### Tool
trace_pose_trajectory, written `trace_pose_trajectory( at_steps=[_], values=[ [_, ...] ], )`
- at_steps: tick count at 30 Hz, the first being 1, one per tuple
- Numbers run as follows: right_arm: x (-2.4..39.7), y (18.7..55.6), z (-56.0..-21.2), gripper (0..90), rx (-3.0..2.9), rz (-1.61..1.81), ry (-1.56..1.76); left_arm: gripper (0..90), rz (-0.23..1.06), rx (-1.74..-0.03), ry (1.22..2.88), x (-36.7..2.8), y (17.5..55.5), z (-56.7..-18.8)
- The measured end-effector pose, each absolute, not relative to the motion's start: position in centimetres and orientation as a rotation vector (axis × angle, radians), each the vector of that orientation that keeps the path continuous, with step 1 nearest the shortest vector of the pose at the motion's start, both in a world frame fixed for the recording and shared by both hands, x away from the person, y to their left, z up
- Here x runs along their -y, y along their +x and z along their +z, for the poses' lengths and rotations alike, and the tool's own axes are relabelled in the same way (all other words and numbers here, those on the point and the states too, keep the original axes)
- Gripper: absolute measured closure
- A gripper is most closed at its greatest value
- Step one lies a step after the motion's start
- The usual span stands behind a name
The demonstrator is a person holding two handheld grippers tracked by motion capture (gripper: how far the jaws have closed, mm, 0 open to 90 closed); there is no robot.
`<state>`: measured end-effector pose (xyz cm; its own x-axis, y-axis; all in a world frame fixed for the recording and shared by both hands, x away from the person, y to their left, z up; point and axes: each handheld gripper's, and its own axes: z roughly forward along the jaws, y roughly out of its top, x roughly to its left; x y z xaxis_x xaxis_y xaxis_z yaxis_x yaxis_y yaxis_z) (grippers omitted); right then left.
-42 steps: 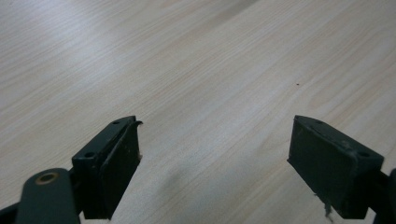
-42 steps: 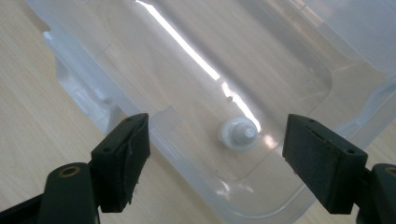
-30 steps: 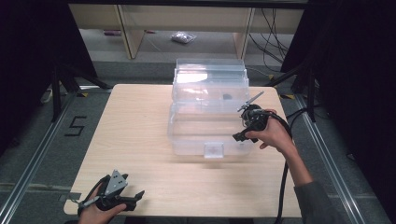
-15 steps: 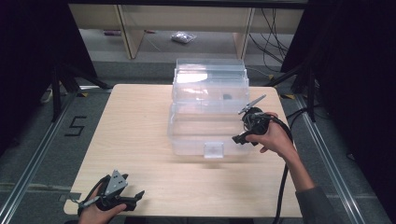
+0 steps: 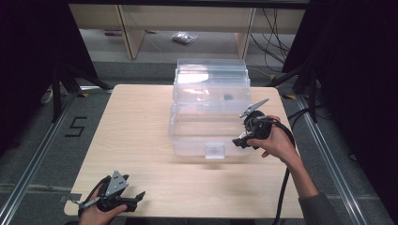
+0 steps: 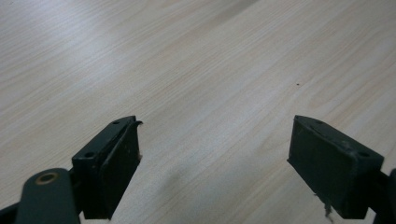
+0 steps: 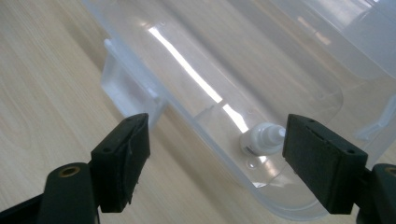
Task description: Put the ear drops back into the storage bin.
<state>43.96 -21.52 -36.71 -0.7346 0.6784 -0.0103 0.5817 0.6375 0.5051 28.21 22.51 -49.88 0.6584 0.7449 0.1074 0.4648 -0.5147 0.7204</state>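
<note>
Approach step: right tool [image 5: 245, 136], jaws wide apart and empty, sits at the near right corner of the clear plastic lidded storage box [image 5: 209, 112] mid-worktop [image 5: 141, 122]; small white bottle [image 7: 261, 138] lies inside. Left tool [image 5: 123, 199], open and empty, rests at near left edge. Next, probably align on the front latch [image 5: 215, 151].

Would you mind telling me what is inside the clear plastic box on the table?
Through the clear plastic box wall, a small white bottle lies on the bottom. A small dark item sits in the upper section; glare hides the rest.
</note>
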Motion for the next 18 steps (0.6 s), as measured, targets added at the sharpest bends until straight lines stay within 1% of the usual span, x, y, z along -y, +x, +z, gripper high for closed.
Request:
trace_pose_trajectory(
  at_steps=[3,4,5,10,11,14,18],
  values=[
    [21.6,43.6,-36.7,23.9,-2.653,0.721,1.037,15.9,0.537,-0.956,2.163,-22.3,28.2,-50.1],
    [21.7,43.6,-36.7,23.9,-2.652,0.723,1.021,15.9,0.541,-0.941,2.192,-22.4,28.2,-50.0],
    [21.7,43.5,-36.6,23.9,-2.652,0.724,1.025,15.9,0.538,-0.957,2.162,-22.3,28.2,-50.1],
    [21.7,43.1,-36.6,23.7,-2.648,0.739,1.011,15.9,0.539,-0.959,2.161,-22.3,28.2,-50.1],
    [21.5,42.6,-36.6,23.9,-2.626,0.717,1.058,15.9,0.541,-0.933,2.204,-22.5,28.2,-49.9],
    [21.8,42.4,-36.5,23.9,-2.642,0.760,0.992,15.9,0.537,-0.961,2.157,-22.3,28.2,-50.1],
    [21.7,42.0,-36.5,23.9,-2.637,0.763,1.010,15.9,0.540,-0.958,2.166,-22.3,28.2,-50.1]
  ],
)
